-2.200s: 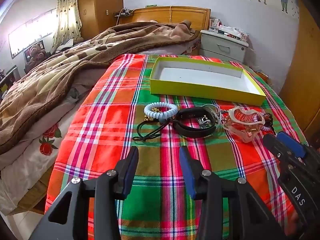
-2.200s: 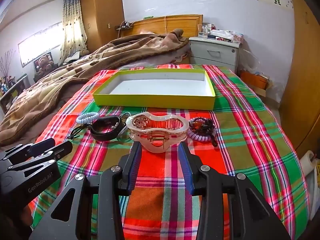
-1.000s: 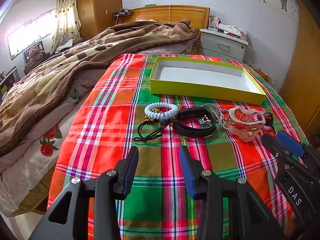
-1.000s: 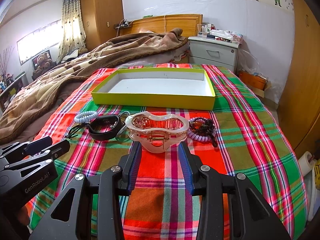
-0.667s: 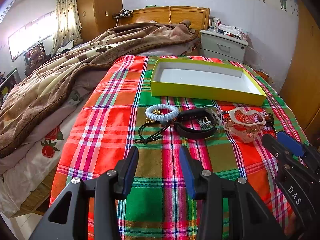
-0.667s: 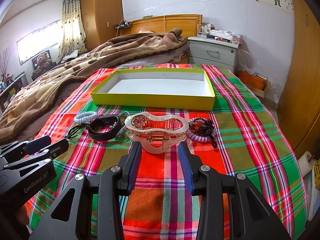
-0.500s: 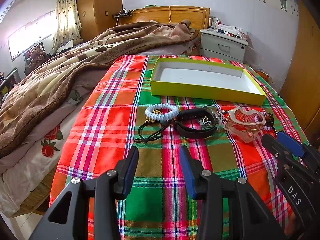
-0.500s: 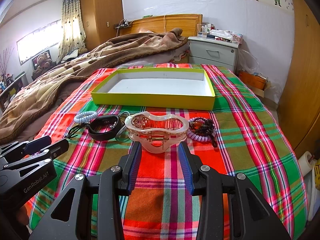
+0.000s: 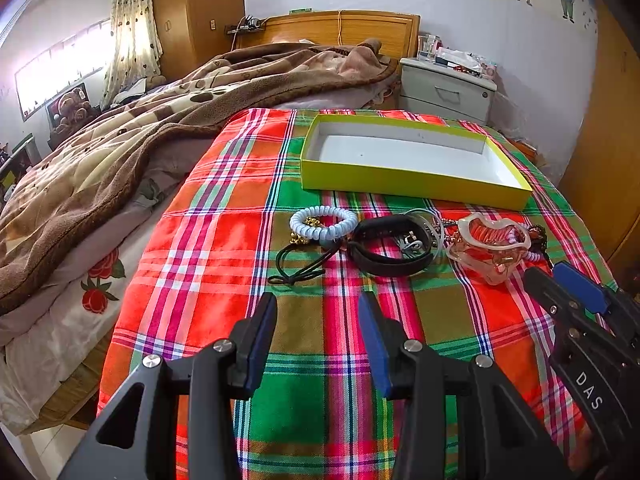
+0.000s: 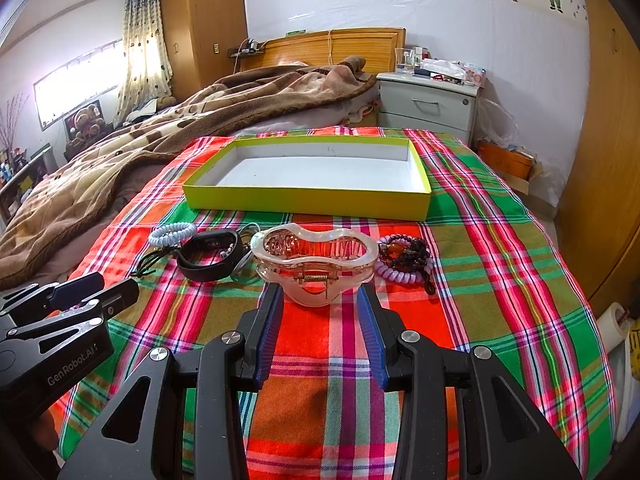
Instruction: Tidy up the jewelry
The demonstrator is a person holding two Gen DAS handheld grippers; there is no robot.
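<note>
Just behind hair claw [image 10: 315, 263], right hand-held gripper [image 10: 320, 298] gapes.

The hair clip [image 9: 490, 246] hides most of the bead bracelets [image 9: 538, 236] behind it.

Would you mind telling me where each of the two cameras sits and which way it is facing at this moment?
Left wrist: rides the left gripper, low over the plaid cloth, facing the headboard, aimed at the coil hair tie and black band; own open fingers show.
Right wrist: rides the right gripper, same heading, further right, its open fingers flanking the hair claw.
Shared: yellow tray, the jewelry row, and each view catches the other gripper at its edge.
</note>
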